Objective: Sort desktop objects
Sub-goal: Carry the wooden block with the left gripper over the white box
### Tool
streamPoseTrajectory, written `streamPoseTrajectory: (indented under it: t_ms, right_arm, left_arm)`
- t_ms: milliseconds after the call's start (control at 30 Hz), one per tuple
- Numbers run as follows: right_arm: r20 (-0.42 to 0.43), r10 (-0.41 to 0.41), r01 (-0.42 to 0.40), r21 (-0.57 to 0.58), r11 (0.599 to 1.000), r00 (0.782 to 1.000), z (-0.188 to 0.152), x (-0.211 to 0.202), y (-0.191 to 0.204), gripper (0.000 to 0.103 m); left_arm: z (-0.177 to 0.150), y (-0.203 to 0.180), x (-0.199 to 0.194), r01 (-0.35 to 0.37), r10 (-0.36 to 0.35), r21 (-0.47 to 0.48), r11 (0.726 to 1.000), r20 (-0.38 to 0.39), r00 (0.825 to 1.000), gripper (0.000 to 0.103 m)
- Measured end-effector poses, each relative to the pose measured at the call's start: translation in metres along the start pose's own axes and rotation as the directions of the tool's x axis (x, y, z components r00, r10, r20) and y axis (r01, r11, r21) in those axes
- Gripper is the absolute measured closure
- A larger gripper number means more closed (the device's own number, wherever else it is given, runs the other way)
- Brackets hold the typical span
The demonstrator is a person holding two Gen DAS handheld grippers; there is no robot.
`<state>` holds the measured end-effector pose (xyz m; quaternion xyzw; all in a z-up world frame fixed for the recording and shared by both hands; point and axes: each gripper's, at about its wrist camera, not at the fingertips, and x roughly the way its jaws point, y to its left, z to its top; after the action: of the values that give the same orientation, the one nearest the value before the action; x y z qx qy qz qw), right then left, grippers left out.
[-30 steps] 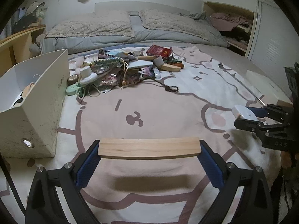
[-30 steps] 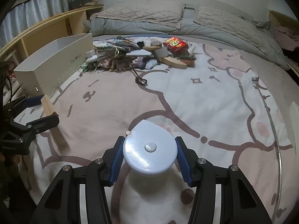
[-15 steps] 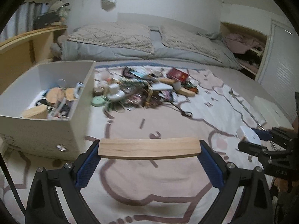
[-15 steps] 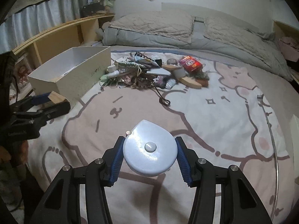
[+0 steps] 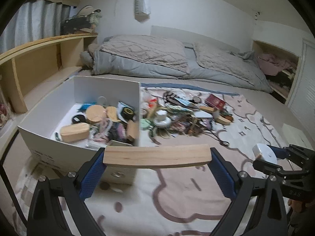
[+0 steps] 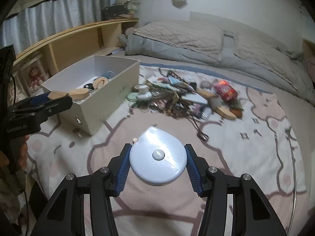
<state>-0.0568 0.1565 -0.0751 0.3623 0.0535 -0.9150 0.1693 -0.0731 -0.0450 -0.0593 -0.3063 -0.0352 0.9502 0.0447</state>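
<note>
Left tool [image 5: 157, 156] clamped on a smooth, slightly curved wooden bar [image 5: 156, 156], pale grain, held crosswise at its 2 ends, just above the near corner of the white box [image 5: 107, 87]. Right tool [image 6: 157, 158] clamped on a glossy pale-blue teardrop-shaped tape measure [image 6: 157, 155] w/ round center button, over the pink cartoon blanket [image 6: 246, 151]. Box is matte cardboard, open top, holds round wooden pcs, tape roll, misc. Cluttered pile [image 5: 183, 114] lies on blanket beside box.
</note>
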Motion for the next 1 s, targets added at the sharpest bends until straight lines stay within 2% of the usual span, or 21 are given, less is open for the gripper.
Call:
streamPoseTrajectory:
  t_ms: [200, 500, 700, 1000]
  right_arm:
    - [0.025, 0.043, -0.042, -0.009, 0.999, 0.999, 0.026, 0.007, 0.014, 0.049]
    - [0.048, 0.087, -0.085, -0.025, 0.996, 0.995, 0.061, 0.024, 0.033, 0.049]
    - [0.057, 0.122, -0.121, -0.027, 0.992, 0.991, 0.08, 0.039, 0.048, 0.049]
    - [0.073, 0.147, -0.143, -0.056, 0.988, 0.986, 0.103, 0.057, 0.074, 0.049]
  left_arm:
    - [0.02, 0.029, 0.001, -0.07, 0.07, -0.004, 0.998, 0.036, 0.997, 0.004]
    - [0.057, 0.07, 0.017, -0.186, 0.188, -0.026, 0.982, 0.071, 0.98, 0.004]
    - [0.072, 0.103, 0.043, -0.235, 0.238, -0.087, 0.968, 0.034, 0.971, 0.004]
    - [0.082, 0.13, 0.075, -0.311, 0.312, -0.153, 0.938, -0.016, 0.95, 0.004]
